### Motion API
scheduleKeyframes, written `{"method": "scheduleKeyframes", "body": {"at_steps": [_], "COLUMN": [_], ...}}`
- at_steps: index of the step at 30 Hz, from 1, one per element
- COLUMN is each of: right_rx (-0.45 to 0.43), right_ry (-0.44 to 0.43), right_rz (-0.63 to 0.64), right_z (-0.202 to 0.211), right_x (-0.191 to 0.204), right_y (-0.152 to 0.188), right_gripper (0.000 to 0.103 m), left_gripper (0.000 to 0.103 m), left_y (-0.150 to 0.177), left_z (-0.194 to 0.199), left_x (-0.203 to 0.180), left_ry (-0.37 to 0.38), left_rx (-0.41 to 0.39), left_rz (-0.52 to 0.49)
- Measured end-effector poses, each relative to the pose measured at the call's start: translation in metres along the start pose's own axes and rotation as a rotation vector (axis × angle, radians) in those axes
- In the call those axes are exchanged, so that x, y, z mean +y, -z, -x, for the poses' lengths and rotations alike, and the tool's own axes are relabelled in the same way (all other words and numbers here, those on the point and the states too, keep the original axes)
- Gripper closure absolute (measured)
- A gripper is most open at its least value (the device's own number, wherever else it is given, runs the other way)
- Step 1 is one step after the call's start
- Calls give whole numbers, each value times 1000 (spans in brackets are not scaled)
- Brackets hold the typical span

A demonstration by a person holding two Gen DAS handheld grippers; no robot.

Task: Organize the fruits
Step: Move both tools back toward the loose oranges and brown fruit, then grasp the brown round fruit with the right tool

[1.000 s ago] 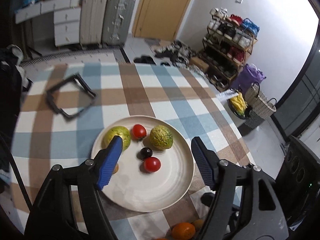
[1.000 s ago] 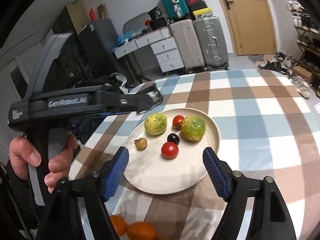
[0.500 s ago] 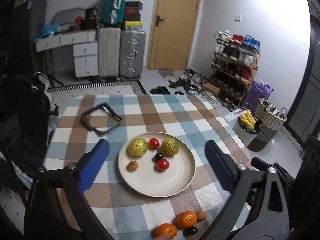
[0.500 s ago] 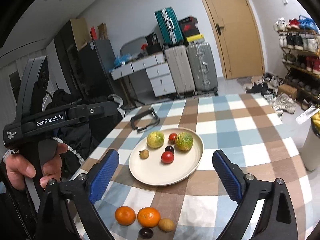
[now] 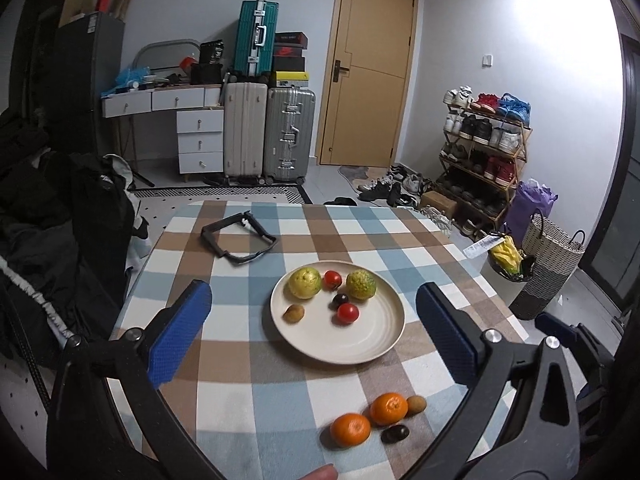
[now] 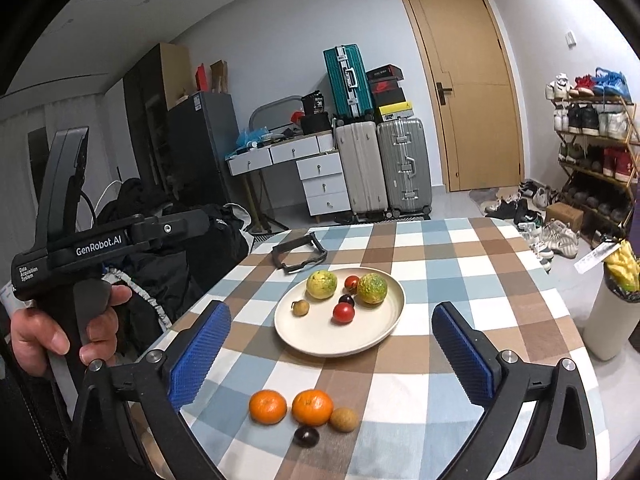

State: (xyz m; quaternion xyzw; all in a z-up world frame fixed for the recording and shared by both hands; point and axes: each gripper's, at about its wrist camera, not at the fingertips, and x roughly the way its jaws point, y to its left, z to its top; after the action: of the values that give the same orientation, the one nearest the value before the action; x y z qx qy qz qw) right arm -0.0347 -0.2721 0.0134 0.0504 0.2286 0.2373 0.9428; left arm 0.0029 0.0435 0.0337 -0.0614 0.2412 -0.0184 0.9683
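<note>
Both grippers have pulled back and up from the plate since a second ago, so the near cluster of loose fruit on the cloth now shows in full. The left gripper (image 5: 314,320) hangs with its blue pads spread wide and nothing between them; the right gripper (image 6: 331,344) is just as wide and just as empty — a stance that looks like a pause to choose the next pick.

Outward from the fingers, the cream plate (image 6: 384,332) sits mid-table with two yellow-green fruits (image 6: 321,285), two red tomatoes (image 6: 343,313), a dark plum and a small brown fruit (image 6: 300,307) grouped at its far half. That leaves the near half of the plate bare, likely kept free for what remains. Still off the plate, near the table's front edge, lie two oranges (image 6: 268,406) touching or nearly so, a brown kiwi-like fruit (image 6: 343,419) just beside them and a dark plum (image 6: 306,437) in front.

Room is good — open checked tablecloth (image 6: 460,264) lies between cluster and plate. The cluster sits close to the near edge, so a nudge could roll a piece off. A black frame (image 6: 298,256) lies beyond the plate, out of the way.
</note>
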Motion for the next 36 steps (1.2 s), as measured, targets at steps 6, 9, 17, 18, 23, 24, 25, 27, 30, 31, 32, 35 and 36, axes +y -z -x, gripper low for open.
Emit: {"method": "scheduleKeyframes", "body": {"at_steps": [6,9,17,18,23,24,25,27,30,31,32,35,36], "right_rx": [-11,6,127,144,202,210,222,248,277,289,302,330,335], "right_ry": [29,41,28,25,46,44,45,51,51,46,37,21,16], "right_rz": [42,49,32,34,28,13,-5,-25,-44,-51,-56,-42,-29], "right_z": [14,16,-2,-6,-18,-21,-24,-31,-42,-47,-51,-62,-66], "right_x": [11,11,9,9,3,0,-4,-11,-22,-26,-29,-31,-31], "right_y": [19,31,69,75,97,99,100,101,98,96,95,90,89], "right_gripper": [0,0,0,0,0,0,0,0,0,0,0,1,1], "left_gripper": [1,1,1,1,1,1,1,1,1,1,1,1,1], "left_y": [40,64,128,134,160,165,167,171,174,174,176,177,179], "left_z": [5,-2,-37,-41,-57,-60,-60,-65,-70,-68,-69,-68,-68], "left_x": [7,9,14,14,13,13,14,18,20,19,17,10,7], "left_ry": [-21,-25,-36,-35,-25,-22,-22,-13,7,10,13,33,39], "left_rx": [19,58,180,194,241,250,254,266,286,291,295,300,300], "left_rz": [13,24,32,34,25,22,23,35,47,45,42,9,-6]}}
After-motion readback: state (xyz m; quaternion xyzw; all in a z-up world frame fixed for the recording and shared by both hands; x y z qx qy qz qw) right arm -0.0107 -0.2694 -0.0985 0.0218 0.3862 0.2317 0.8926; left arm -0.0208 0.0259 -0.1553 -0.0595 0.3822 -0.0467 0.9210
